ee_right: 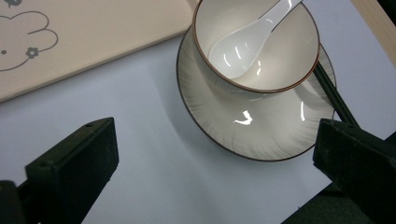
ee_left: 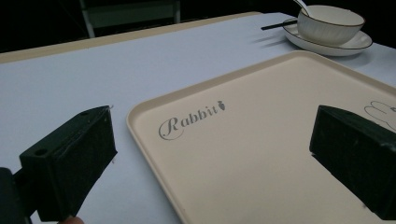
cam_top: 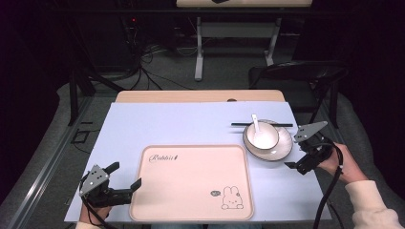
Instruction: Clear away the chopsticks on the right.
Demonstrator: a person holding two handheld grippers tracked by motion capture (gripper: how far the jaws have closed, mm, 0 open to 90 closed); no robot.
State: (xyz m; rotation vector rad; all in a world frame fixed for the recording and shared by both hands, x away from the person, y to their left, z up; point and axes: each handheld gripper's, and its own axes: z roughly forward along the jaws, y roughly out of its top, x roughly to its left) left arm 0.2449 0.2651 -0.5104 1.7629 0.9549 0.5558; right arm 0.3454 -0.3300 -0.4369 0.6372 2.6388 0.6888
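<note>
My right claw (cam_top: 300, 157) sits at the right of the high view with its jaws spread wide and nothing between them. Just up and to the left of it in that frame lies the plate (cam_top: 284, 146), with the bowl (cam_top: 261, 136) standing on it and a white spoon (cam_top: 256, 125) resting inside, its handle pointing toward the top of the frame. In the right gripper view the plate's near rim (ee_right: 252, 140) lies between and just beyond my two jaws, so I judge this hand is the one placed to take it. A pair of black chopsticks (cam_top: 261, 124) lies behind the bowl, its long axis running left to right across the frame; part of it is hidden by the bowl.

My left claw (cam_top: 125, 177) is at the lower left of the high view, also spread and empty, straddling the lower left corner of the tray (cam_top: 191, 191). In the left gripper view one jaw hangs over the tray's face (ee_left: 243, 158) and the other over the cloth beside its rim. The tray is bare, printed with a word at upper left and a rabbit at lower right, and the crockery is well apart from this hand.

The desk (cam_top: 157, 124) is covered in a pale blue sheet. Beyond it, at the top of the frame, are a dark floor with cables, a chair (cam_top: 305, 76) and another table's legs.
</note>
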